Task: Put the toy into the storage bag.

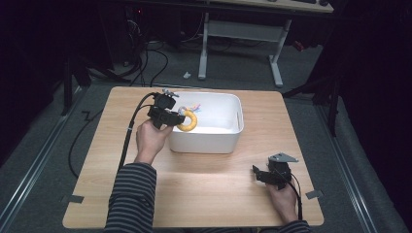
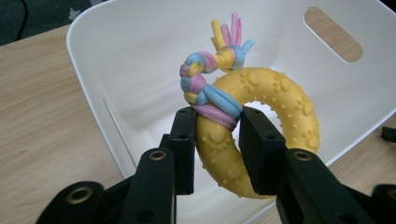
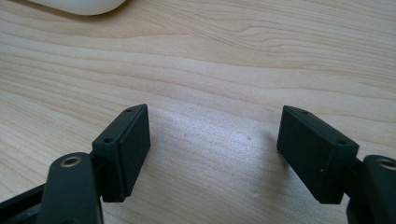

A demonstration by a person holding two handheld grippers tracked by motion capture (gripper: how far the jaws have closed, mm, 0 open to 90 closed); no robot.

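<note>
Two hand-held grippers: my left hand-held gripper point(image 2: 217, 140) clamps a yellow ring toy point(image 2: 261, 135) over the white bin point(image 1: 228, 136); my right hand-held gripper point(image 3: 215, 149) gapes above the wooden table point(image 1: 204, 184), grey floor point(image 1: 233, 68) beyond.

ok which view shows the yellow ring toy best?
Left gripper view: the ring toy is close up, its bumps and braided rope clear, clamped between the jaws. High view shows it small at the white bin. Right gripper view: bare table.

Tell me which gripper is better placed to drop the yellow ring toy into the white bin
Left. The left gripper is already shut on the yellow ring toy above the white bin. The right gripper rests open over bare table, away from the bin.
</note>
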